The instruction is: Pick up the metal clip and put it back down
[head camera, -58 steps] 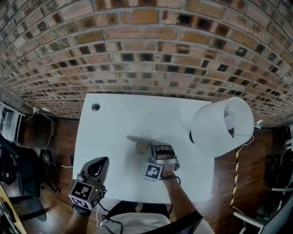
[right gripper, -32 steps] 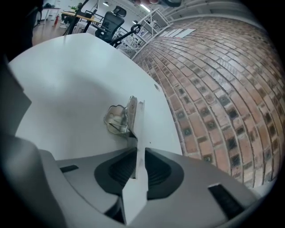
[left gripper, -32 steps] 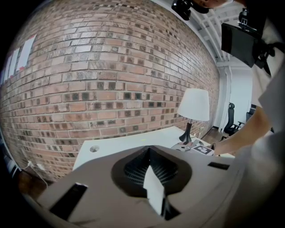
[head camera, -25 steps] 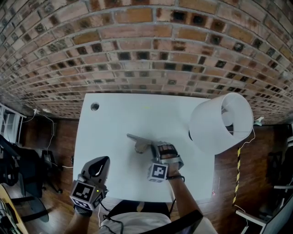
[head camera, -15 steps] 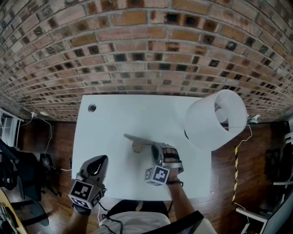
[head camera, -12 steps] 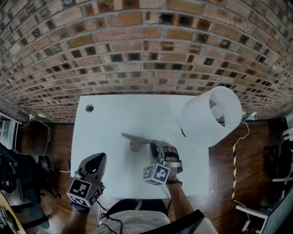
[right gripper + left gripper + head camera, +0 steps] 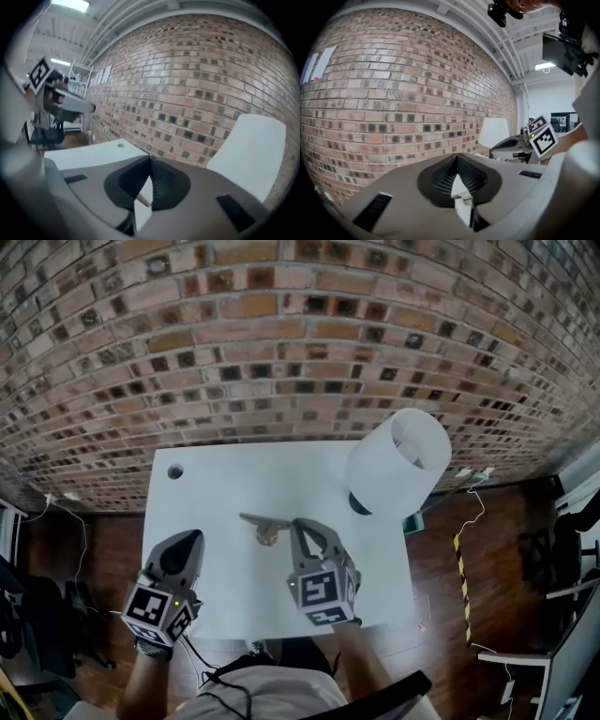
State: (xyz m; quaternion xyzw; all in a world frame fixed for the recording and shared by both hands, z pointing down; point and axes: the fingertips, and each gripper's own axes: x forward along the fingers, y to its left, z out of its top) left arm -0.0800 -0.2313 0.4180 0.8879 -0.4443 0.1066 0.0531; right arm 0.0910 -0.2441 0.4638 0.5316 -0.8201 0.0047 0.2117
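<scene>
Nearest the body and farthest from the lamp (image 7: 394,463): left gripper (image 7: 457,158), jaws pressed together on nothing, hovering over the table (image 7: 234,486) edge. Closer to the lamp, on its body-ward side: right gripper (image 7: 303,525), held clear above the tabletop, jaws just closed tip to tip with nothing pinched. Just beside those tips, on the side away from the lamp: metal clip (image 7: 265,530), lying on the table, apart from both grippers. Farther on, the lamp itself, then the brick wall (image 7: 281,352) behind it.

Judged as the wind-down: clip already back on the table. Best finished by drawing the right gripper back toward the body and away from the lamp. Keep the shut tips off the clip's long arm to avoid nudging it, and swing wide of the shade.

Hard to read: clip small in the head view, so flat or tipped on edge cannot be told. Thin tan sliver (image 7: 143,200) glimpsed through the gap beneath the right gripper's tips, possibly the clip below, not certain. Lamp base (image 7: 357,504) mostly hidden under the shade. No sign of the clip in the left gripper view.
</scene>
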